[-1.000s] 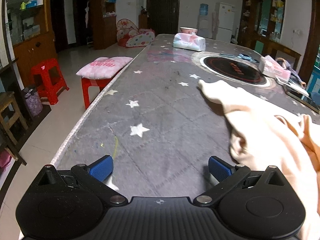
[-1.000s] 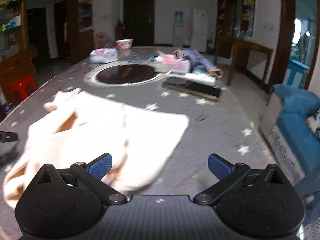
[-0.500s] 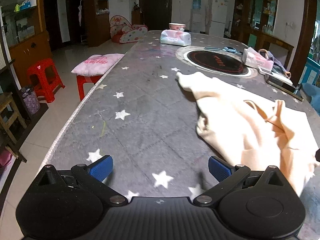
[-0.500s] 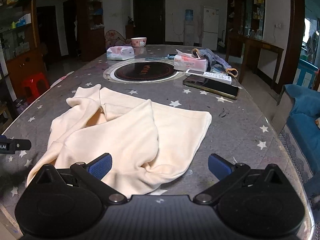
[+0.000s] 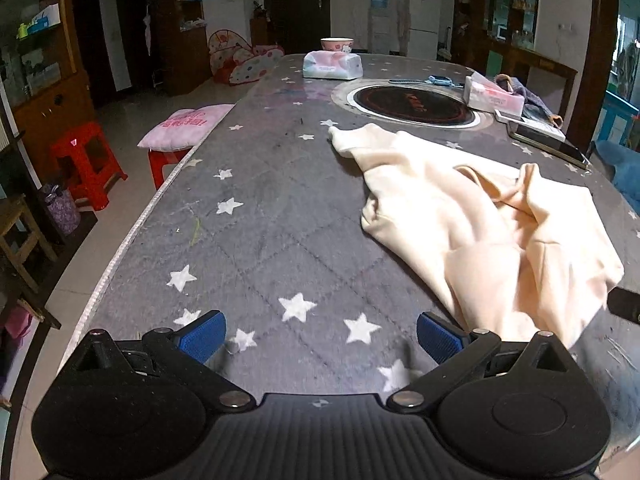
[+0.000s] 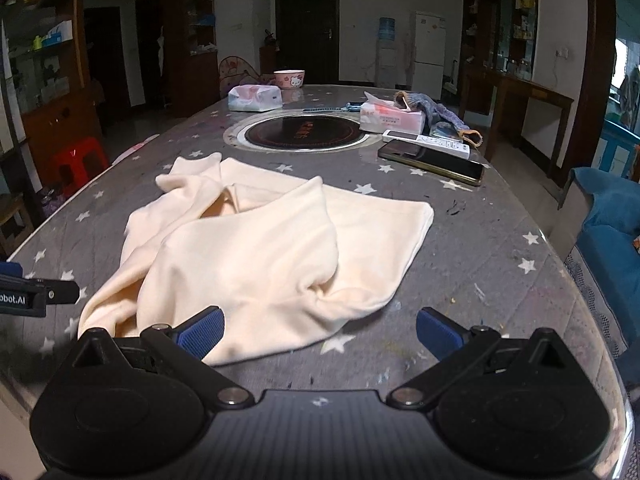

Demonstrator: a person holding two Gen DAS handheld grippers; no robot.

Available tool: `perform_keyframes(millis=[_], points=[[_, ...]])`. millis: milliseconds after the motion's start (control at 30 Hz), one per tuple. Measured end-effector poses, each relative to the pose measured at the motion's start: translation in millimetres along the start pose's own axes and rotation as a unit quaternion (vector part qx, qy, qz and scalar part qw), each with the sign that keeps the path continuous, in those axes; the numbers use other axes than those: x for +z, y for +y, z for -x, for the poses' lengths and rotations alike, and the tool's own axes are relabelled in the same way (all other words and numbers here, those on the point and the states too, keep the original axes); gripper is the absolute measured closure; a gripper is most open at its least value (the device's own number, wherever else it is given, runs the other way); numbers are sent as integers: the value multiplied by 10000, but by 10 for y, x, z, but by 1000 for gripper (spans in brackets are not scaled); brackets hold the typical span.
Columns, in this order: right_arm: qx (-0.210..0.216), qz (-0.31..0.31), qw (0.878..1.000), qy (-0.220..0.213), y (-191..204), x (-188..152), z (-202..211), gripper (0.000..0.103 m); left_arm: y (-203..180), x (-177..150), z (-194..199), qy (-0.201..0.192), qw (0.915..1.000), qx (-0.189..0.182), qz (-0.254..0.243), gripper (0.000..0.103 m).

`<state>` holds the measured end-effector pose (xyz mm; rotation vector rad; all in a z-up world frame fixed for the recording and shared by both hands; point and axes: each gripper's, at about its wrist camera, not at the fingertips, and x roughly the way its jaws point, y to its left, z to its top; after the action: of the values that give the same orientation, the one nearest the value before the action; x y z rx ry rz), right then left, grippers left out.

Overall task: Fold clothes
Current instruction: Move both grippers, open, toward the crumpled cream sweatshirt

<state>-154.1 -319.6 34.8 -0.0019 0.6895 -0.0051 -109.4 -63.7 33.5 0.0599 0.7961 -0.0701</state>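
Right wrist: cream garment (image 6: pixel 272 248) lies crumpled just beyond both grippers' wide-open, empty jaws.

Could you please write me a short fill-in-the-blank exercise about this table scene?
1. The cream garment lies ____ on the table.
2. Both grippers, left and right, are ____.
3. The black phone lies beside a white ____.
4. The table cover is printed with white ____.

Missing words: crumpled; open; remote; stars
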Motion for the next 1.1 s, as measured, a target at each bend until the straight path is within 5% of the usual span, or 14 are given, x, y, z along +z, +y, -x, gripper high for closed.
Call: perform_keyframes(millis=[1100], points=[[-65, 97, 9999, -25, 87, -197, 175, 0, -250, -240, 155, 268, 9987, -246, -348, 0]])
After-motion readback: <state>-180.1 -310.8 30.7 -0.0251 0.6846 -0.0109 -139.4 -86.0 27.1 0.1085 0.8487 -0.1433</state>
